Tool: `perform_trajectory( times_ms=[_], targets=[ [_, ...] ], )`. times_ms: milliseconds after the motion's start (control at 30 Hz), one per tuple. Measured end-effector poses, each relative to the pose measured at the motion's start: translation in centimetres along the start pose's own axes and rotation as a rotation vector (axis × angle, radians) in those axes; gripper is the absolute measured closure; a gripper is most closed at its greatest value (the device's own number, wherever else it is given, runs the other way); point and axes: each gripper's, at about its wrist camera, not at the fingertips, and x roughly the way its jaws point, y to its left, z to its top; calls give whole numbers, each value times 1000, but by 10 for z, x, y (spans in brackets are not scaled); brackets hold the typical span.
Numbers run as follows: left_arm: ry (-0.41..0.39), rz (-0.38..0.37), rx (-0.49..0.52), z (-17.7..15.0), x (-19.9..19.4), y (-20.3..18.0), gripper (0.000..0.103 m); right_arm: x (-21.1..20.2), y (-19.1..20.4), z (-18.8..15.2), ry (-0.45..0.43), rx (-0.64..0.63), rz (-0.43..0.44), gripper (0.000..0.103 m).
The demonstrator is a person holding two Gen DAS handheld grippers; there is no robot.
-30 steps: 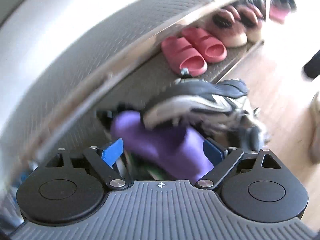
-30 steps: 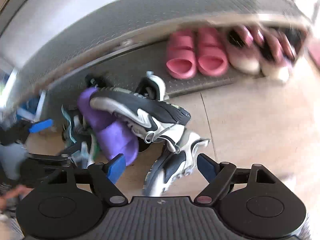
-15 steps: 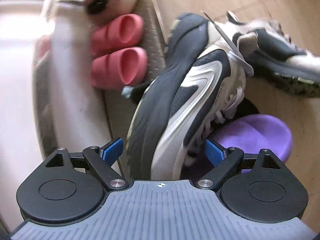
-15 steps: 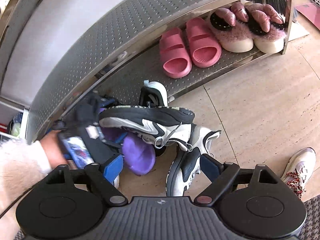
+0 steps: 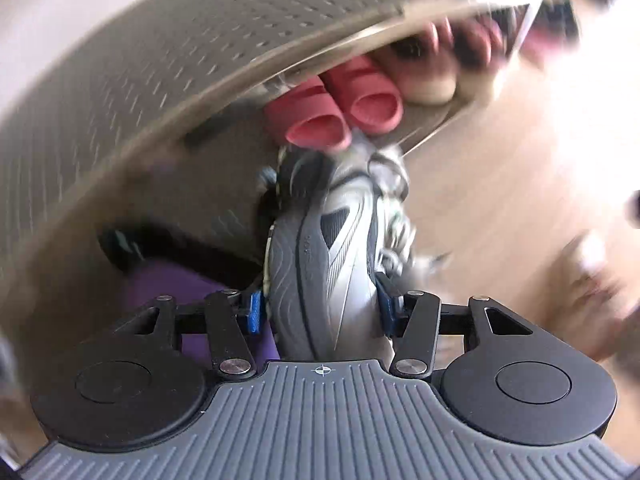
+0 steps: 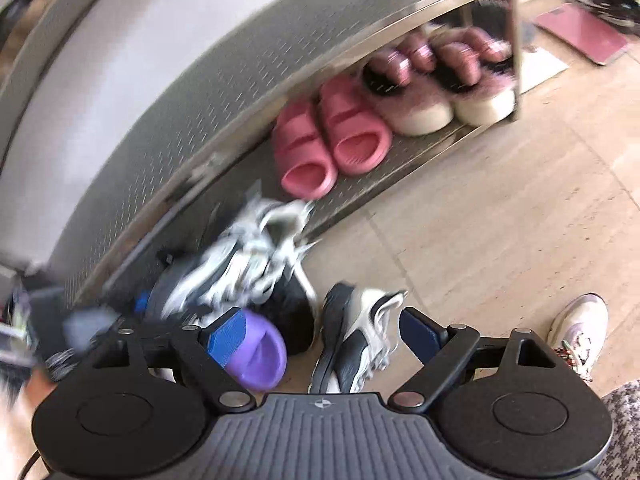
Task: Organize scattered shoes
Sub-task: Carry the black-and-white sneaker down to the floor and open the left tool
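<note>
My left gripper [image 5: 320, 310] is shut on the heel of a black, grey and white sneaker [image 5: 332, 264], whose toe points at the lower shelf of the metal shoe rack [image 5: 168, 80]. The same sneaker [image 6: 240, 268] shows blurred in the right wrist view, lifted in front of the rack. Its mate, a second sneaker [image 6: 352, 344], lies on the floor between the fingers of my open right gripper [image 6: 320, 334], untouched. A purple slide [image 6: 260, 352] lies beside it, with a black shoe [image 6: 292, 312] behind.
Pink slides [image 6: 328, 140] and furry pink slippers [image 6: 436, 88] stand on the rack's lower shelf [image 6: 400, 152]. A white sneaker with coloured laces [image 6: 576, 332] lies on the wooden floor at the right. A pink mat [image 6: 580, 32] sits far right. A person's hand [image 6: 24, 396] is at the left edge.
The left gripper closed on the sneaker and swung it up toward the rack, toe first. The right gripper stayed open over the floor pile, drifting slightly closer.
</note>
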Motion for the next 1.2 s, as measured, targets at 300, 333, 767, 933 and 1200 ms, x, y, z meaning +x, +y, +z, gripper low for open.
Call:
perform_trajectory(
  times_ms=[300,333,767,933,1200],
  targets=[
    [40,-231,-427,-125,27,-89,47,-20,-41,-16,-30,75,-7,17],
    [112,-180,-438,-140,46,-102,49,-19,-41,-17,-28,70,-7,17],
    [226,66,181,-164,-38,-84,25,16,6,-34,66,-150,-66,17],
    [211,134,90,-207,-71,-46,14,44,25,-46,139,-261,-146,17],
    [335,61,-355,-238,-51,15,16,98,28,-135,335,-372,-236,14]
  ],
)
